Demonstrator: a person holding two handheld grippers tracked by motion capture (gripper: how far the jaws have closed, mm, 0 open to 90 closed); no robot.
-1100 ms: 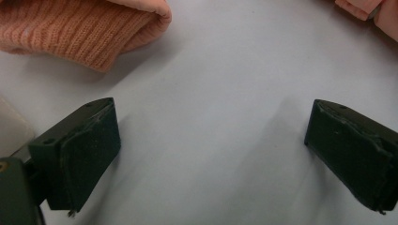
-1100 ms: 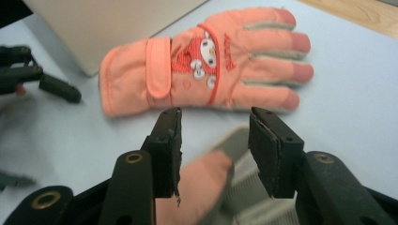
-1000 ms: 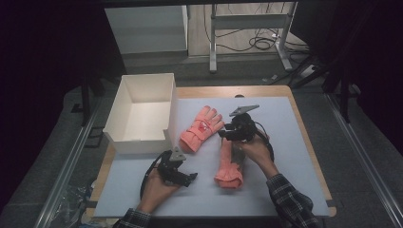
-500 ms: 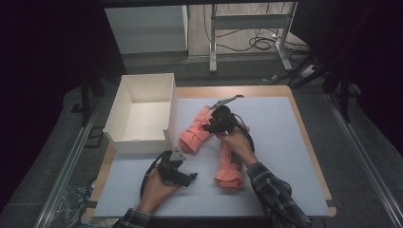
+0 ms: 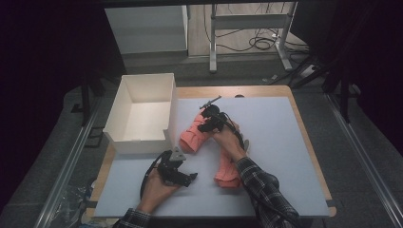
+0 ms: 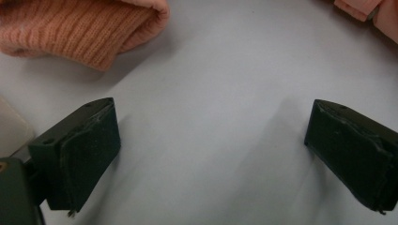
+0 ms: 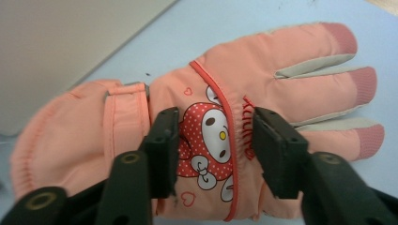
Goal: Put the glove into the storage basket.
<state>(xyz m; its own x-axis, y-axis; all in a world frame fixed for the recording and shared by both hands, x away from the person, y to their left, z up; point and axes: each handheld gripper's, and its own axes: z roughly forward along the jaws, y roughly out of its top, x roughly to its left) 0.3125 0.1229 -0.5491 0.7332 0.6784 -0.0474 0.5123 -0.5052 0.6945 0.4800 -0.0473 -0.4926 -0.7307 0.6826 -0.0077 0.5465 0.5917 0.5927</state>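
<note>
Two pink gloves lie on the grey mat. One glove (image 5: 190, 138) (image 7: 291, 61), printed with a cartoon figure, lies beside the white box. My right gripper (image 5: 205, 124) (image 7: 217, 136) is down over its back, one jaw on each side of the print. The jaws have just been closing, with the glove's fabric between them, and no pinch shows. The other glove (image 5: 228, 171) lies nearer the person, by the right forearm. My left gripper (image 5: 185, 176) (image 6: 211, 140) rests low over bare mat, jaws wide open and empty, with a knit cuff (image 6: 80, 28) just ahead of it.
An open white box (image 5: 142, 142) stands at the left of the mat (image 5: 285, 142). The wooden table edge runs around the mat. Metal frame legs and cables are on the floor beyond the table's far edge.
My right gripper has moved left and down across the mat onto the glove next to the box. The left gripper has stayed where it was.
</note>
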